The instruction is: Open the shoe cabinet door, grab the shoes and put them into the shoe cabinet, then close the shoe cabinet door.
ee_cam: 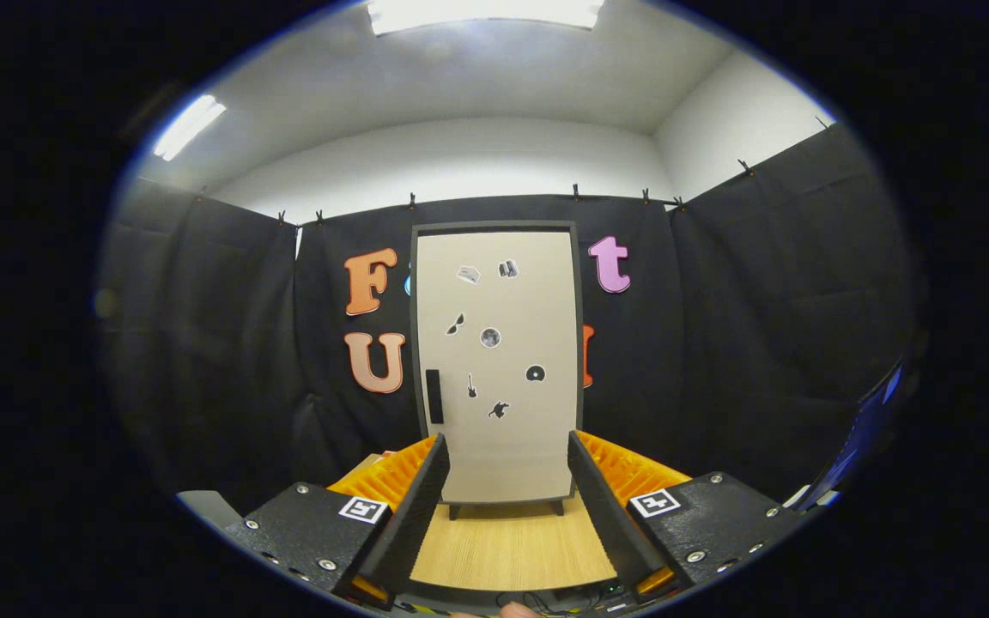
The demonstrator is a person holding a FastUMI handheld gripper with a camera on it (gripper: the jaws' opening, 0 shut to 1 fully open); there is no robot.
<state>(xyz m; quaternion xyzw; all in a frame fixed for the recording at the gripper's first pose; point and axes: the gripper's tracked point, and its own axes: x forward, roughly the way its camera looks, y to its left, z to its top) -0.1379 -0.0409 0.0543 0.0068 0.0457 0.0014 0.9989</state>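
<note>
Gripper view
Cabinet (494, 360): centre of frame, upright on short legs on the table (512, 545), backed against the black cloth wall
Door (499, 429): closed flat, beige, dotted with small stickers; nothing yet opened
Handle (434, 396): dark vertical bar at the door's left edge, left of centre, so hinges likely on the right
Gripper (507, 455): spread wide, holding nothing; fingers rising from lower centre, framing the door's lower part
Standoff: well apart from the cabinet, squared to the door, probably lined up for an approach to the handle
Shoes: orange ribbed shapes (387, 476) behind both fingers, lower left and lower right; cannot tell what these are
Step judged: door opening, not begun
</note>
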